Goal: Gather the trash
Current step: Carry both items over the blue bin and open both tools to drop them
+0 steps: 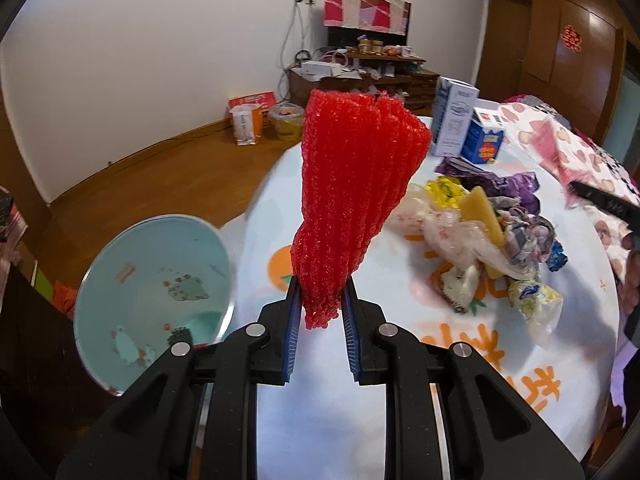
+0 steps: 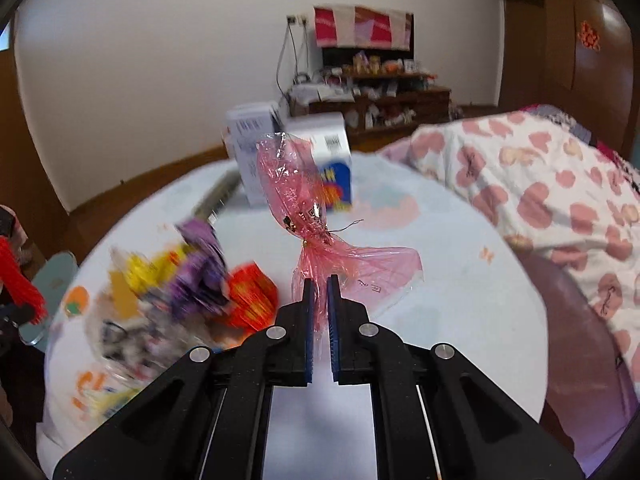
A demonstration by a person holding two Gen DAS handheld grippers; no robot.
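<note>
My left gripper [image 1: 321, 280] is shut on a red foam net sleeve [image 1: 356, 192] and holds it upright above the left edge of the round table [image 1: 400, 280]. A teal bin [image 1: 152, 292] stands open below and to the left of it. A pile of trash [image 1: 488, 232] with wrappers and clear bags lies on the table to the right. My right gripper [image 2: 320, 280] is shut on a pink cellophane wrapper [image 2: 316, 216] and holds it above the table [image 2: 460, 280]. The trash pile [image 2: 172, 288] is blurred at its left.
Two cartons [image 1: 468, 124] stand at the table's far side, also in the right wrist view [image 2: 296, 156]. A heart-patterned quilt [image 2: 540, 184] covers the table's right side. A cluttered wooden cabinet [image 1: 360, 76] and boxes on the floor [image 1: 252, 116] stand by the far wall.
</note>
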